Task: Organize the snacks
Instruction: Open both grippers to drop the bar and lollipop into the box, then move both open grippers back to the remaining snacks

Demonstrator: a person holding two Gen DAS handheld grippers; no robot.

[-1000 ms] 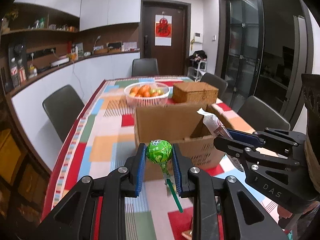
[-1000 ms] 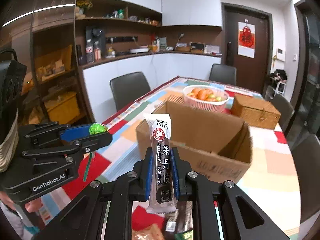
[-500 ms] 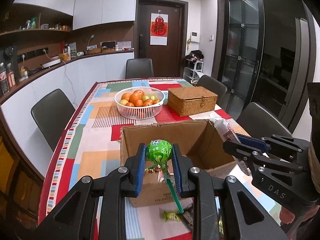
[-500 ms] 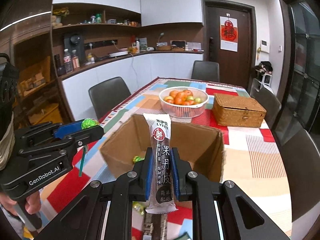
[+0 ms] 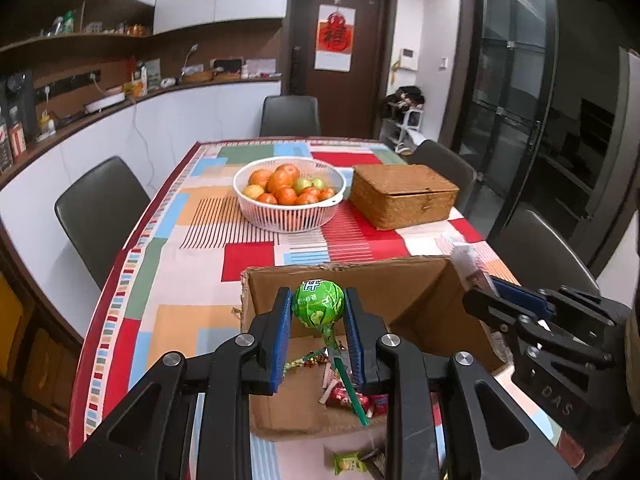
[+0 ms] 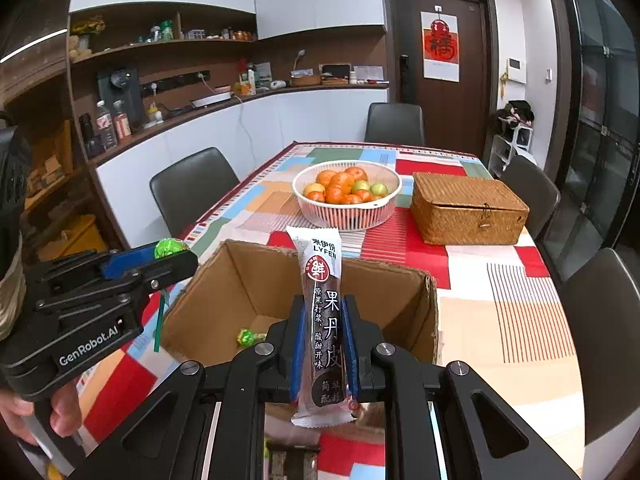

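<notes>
Right now the left hand-held gripper [image 5: 318, 332] pinches a round green-wrapped lollipop [image 5: 318, 305] by its hard head, stick dangling, above the open brown cardboard box [image 5: 416, 292] on the bench. The right hand-held gripper [image 6: 323, 350] clamps a long dark crinkly fruit-leather packet [image 6: 325, 320] mid-length; light, bendy, probably slippery, so gripping its middle seems wise.

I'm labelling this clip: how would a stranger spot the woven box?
On the patchwork tablecloth, look past the open cardboard box to the far half. Right of the white fruit basket sits the woven box: the only brown, lidded wicker thing there.
</notes>
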